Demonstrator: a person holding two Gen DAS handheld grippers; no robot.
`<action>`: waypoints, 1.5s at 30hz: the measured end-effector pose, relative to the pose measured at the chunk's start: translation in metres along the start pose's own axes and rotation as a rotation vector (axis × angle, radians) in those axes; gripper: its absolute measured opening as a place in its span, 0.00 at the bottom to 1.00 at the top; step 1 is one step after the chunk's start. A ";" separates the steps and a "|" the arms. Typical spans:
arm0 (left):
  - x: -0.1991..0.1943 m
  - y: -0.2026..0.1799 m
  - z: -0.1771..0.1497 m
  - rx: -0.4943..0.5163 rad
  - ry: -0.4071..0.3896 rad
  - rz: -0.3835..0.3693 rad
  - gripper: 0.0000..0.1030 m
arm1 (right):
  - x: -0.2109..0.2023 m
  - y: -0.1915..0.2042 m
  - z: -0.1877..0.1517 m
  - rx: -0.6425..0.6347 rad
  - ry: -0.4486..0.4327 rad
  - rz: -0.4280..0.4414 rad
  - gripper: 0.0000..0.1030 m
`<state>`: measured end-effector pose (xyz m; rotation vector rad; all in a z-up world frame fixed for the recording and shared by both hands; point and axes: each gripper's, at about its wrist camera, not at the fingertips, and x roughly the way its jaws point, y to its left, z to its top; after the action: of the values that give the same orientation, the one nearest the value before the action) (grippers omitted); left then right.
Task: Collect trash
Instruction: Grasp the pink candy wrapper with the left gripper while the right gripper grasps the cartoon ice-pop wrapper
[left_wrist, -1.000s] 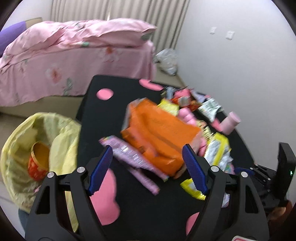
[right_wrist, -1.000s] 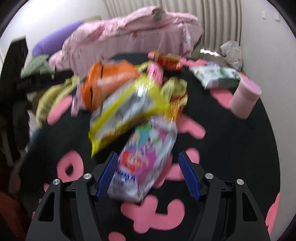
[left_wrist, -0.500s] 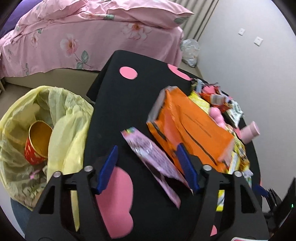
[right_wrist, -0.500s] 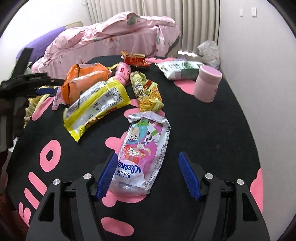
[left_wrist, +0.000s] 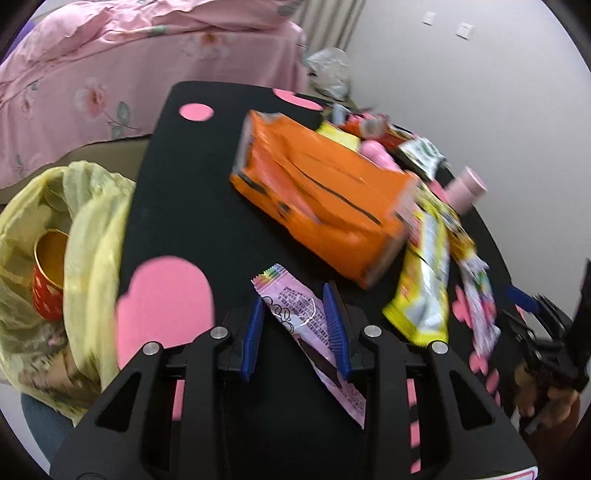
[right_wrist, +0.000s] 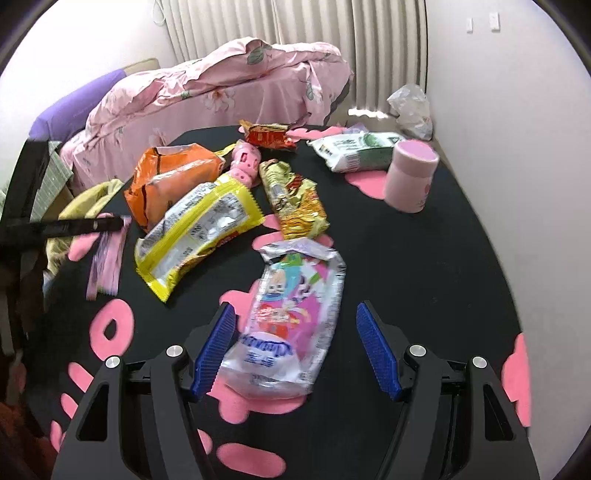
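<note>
A lilac snack wrapper lies flat on the black table, between the blue pads of my left gripper. Its jaws are closing around the wrapper; the right pad touches its edge, the left pad stands just clear. A yellow trash bag with a red cup inside hangs at the table's left edge. My right gripper is open, its fingers straddling a cartoon-printed tissue pack that lies on the table.
An orange bag, a yellow wrapper, a golden snack bag, a white-green pack and a pink cup crowd the table's middle and far side. A pink bed stands behind.
My left gripper came down over the lilac wrapper and its jaws narrowed from wide to close around it. The right gripper shifted slightly above the tissue pack and stayed open.
</note>
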<state>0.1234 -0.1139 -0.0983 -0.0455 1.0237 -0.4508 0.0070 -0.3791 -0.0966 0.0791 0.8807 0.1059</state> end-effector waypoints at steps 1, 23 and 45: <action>-0.002 -0.003 -0.003 0.005 0.001 -0.005 0.30 | 0.003 0.002 0.000 0.001 0.011 -0.001 0.63; -0.015 -0.015 -0.026 0.017 0.016 0.010 0.35 | -0.003 0.014 -0.009 -0.029 -0.005 0.038 0.16; -0.058 -0.031 -0.032 0.048 -0.086 -0.043 0.14 | -0.026 0.023 -0.005 -0.055 -0.055 0.019 0.14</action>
<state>0.0604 -0.1144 -0.0604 -0.0437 0.9279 -0.5080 -0.0144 -0.3595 -0.0774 0.0384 0.8215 0.1452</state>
